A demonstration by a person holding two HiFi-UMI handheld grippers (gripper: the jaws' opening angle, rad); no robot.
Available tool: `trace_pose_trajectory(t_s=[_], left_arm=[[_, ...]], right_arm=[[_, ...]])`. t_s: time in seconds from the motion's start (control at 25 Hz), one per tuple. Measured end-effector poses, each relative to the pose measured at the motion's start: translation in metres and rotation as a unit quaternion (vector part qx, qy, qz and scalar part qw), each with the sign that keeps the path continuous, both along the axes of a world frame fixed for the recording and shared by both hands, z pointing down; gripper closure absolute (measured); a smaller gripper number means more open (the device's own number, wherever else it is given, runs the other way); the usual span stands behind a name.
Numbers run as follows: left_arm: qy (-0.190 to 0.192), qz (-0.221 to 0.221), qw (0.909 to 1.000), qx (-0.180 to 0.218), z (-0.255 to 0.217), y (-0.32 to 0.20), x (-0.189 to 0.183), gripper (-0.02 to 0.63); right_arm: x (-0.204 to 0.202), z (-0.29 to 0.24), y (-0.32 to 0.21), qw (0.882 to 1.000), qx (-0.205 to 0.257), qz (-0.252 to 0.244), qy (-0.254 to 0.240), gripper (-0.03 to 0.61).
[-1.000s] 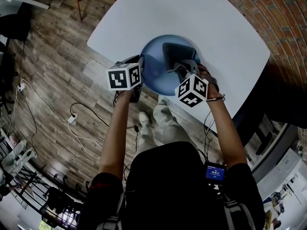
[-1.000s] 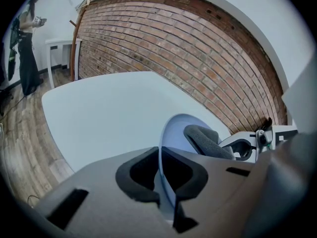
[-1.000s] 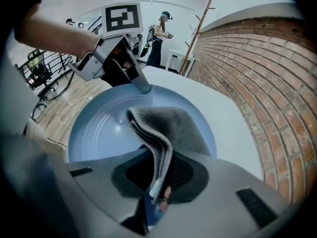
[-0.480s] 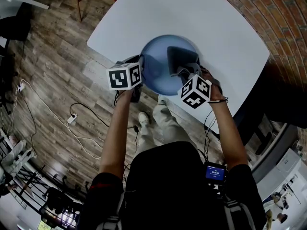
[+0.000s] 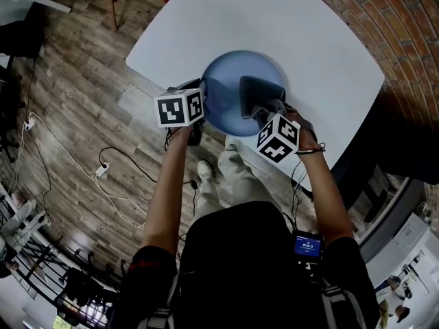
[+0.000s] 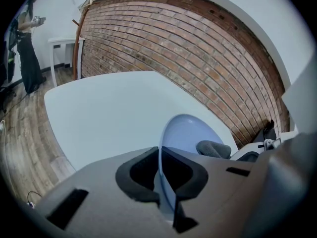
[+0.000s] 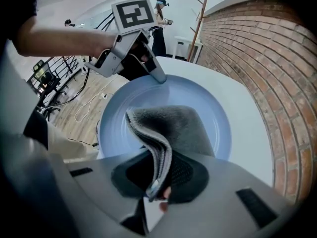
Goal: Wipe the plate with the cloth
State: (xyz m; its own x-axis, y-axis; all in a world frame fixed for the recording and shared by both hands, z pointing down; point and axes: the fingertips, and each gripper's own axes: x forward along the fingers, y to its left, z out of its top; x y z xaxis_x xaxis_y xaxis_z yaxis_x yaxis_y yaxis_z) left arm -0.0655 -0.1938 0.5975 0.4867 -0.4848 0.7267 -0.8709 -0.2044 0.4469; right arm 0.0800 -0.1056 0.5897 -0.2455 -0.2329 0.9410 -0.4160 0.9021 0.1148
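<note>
The left gripper pinches the near rim of the plate, likely to steady it on the table. The right gripper is clamped on the folded cloth, whose free end lies on the plate just ahead, ready for wiping.

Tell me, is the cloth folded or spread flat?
Folded. The cloth shows a doubled, layered edge pinched in the right gripper, and the rest of it drapes onto the plate.
</note>
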Motion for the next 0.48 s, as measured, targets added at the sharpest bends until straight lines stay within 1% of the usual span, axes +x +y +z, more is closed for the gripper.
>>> trace_pose_trajectory(t_s=[0.24,0.48], left_arm=[[0.0,-0.003,1.0,-0.002,0.001,0.0,-0.001,0.584],[0.0,-0.002,1.0,0.0,0.0,0.001,0.002,0.584]], right_arm=[[-0.012,0.001,0.012,0.999,-0.022,-0.017,-0.016,0.526],[-0.027,0.001,0.02,0.999,-0.021,-0.039,-0.023,0.526]])
